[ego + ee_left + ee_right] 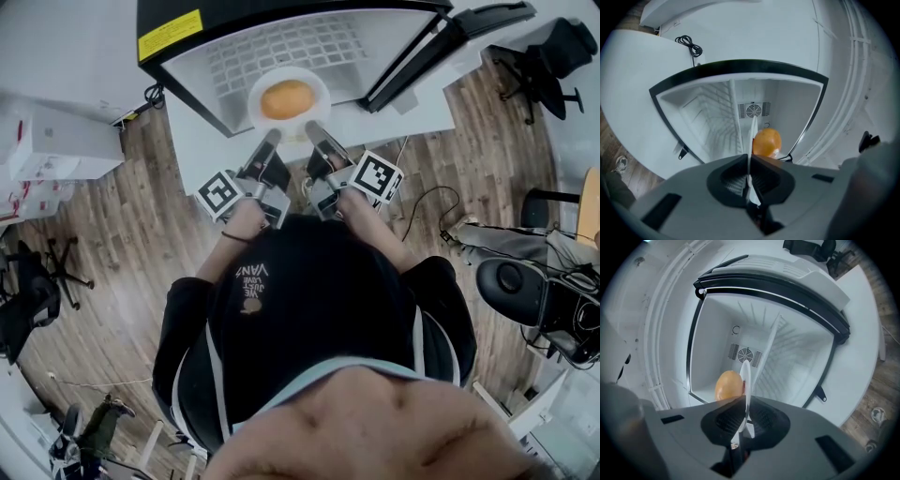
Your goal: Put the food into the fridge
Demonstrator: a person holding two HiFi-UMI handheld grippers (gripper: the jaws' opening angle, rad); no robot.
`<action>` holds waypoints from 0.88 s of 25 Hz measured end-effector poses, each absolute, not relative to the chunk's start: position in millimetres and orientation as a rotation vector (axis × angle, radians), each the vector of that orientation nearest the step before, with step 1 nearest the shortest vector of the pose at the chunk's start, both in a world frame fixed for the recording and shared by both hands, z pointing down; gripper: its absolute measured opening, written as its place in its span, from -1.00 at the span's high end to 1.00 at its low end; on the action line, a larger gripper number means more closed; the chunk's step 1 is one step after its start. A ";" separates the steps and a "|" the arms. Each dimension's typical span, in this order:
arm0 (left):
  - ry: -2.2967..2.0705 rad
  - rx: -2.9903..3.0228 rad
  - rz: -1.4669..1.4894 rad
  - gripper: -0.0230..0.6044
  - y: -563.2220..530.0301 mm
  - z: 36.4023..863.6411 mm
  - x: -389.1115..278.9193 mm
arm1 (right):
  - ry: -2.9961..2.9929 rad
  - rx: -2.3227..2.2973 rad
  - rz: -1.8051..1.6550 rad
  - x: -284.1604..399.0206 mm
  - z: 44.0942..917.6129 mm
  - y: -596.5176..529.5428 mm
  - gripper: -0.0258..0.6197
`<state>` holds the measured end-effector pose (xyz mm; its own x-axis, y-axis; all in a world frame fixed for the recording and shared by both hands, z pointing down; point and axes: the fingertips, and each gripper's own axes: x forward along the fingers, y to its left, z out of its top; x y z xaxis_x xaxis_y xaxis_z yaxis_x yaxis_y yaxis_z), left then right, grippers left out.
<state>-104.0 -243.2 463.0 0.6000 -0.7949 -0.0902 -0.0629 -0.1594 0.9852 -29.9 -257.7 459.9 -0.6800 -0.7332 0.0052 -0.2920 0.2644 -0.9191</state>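
Plate (289, 98) with round orange food (286, 97) lies at twelve o'clock, at the open fridge (225, 56) mouth. Left gripper (272, 137) and right gripper (314, 127) jaws are clamped on its six o'clock rim.

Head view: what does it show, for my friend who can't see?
Seen from above, a person holds a white plate with round orange food at the open fridge, left gripper and right gripper each clamped on its rim. Wooden floor lies around.
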 end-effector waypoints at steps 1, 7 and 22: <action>-0.733 1.620 -0.757 0.84 -246.1 463.1 -103.4 | 2.120 -0.922 -1.397 -29.5 459.3 -261.0 0.84; -0.748 1.613 -0.767 0.84 -262.8 464.1 -99.1 | 2.090 -0.911 -1.445 -25.6 462.4 -277.3 0.84; -0.777 1.592 -0.777 0.84 -301.2 466.7 -88.0 | 2.114 -0.945 -1.484 -10.0 470.4 -317.0 0.84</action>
<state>-88.0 -301.2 466.7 0.5630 -0.8233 -0.0728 -0.0727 -0.1371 0.9879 -10.0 -317.0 470.4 -0.6971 -0.7141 0.0637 -0.3028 0.2127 -0.9290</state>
